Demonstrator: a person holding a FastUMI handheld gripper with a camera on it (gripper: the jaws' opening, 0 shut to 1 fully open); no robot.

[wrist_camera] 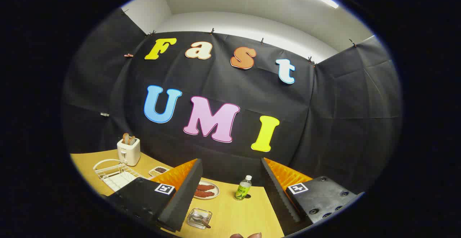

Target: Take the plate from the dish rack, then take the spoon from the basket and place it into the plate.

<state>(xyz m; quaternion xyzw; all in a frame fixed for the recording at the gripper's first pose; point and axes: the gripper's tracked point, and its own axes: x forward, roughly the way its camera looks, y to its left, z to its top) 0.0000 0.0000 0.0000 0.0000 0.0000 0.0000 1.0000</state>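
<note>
The white dish rack [116, 175] is being seen on the table [237, 214] beside a toaster [128, 151], left of the fingers; whether a plate is being held in it cannot be told. The gripper [230, 191] is being held with fingers spread wide, nothing being grasped, while a glass basket [199, 218], a dish of sausages [206, 190] and a bottle [243, 188] are lying between them.

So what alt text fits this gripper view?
The open gripper hangs above a wooden table, holding nothing. Off to one side stand a white dish rack and a toaster; ahead, a plate of food and a bottle.
</note>
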